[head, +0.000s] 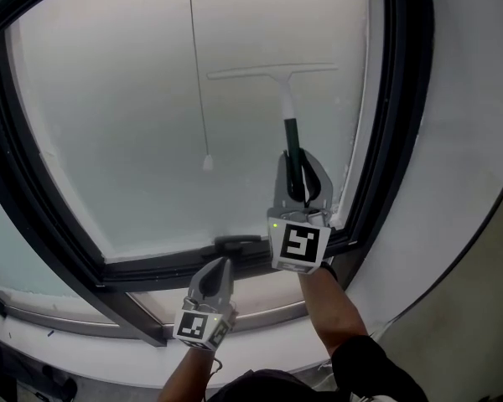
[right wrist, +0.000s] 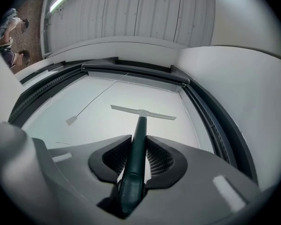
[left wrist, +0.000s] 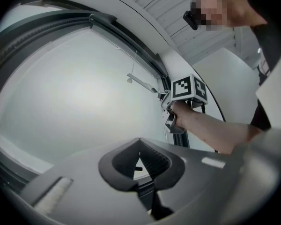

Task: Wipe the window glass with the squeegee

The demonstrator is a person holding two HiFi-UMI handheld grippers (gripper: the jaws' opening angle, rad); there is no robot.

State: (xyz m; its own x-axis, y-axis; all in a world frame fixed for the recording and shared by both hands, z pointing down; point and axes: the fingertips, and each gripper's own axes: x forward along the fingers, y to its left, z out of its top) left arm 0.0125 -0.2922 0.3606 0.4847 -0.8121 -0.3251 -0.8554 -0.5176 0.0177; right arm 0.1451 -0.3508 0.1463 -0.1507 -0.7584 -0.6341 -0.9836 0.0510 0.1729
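Note:
The squeegee has a white blade [head: 272,72] lying flat against the frosted window glass [head: 126,124], high in the pane's right half, and a dark green handle [head: 292,141] running down from it. My right gripper [head: 300,170] is shut on that handle; in the right gripper view the handle [right wrist: 136,149] passes between the pads up to the blade [right wrist: 143,112]. My left gripper [head: 218,268] hangs low by the bottom frame, shut and holding nothing [left wrist: 139,144]. The left gripper view shows the blade [left wrist: 141,82] and the right gripper's marker cube [left wrist: 187,87] from the side.
A thin blind cord ends in a small white pull [head: 208,162] left of the squeegee. A dark frame [head: 402,99] borders the pane, with a black window handle [head: 237,243] on its bottom rail. A white wall [head: 478,141] stands to the right.

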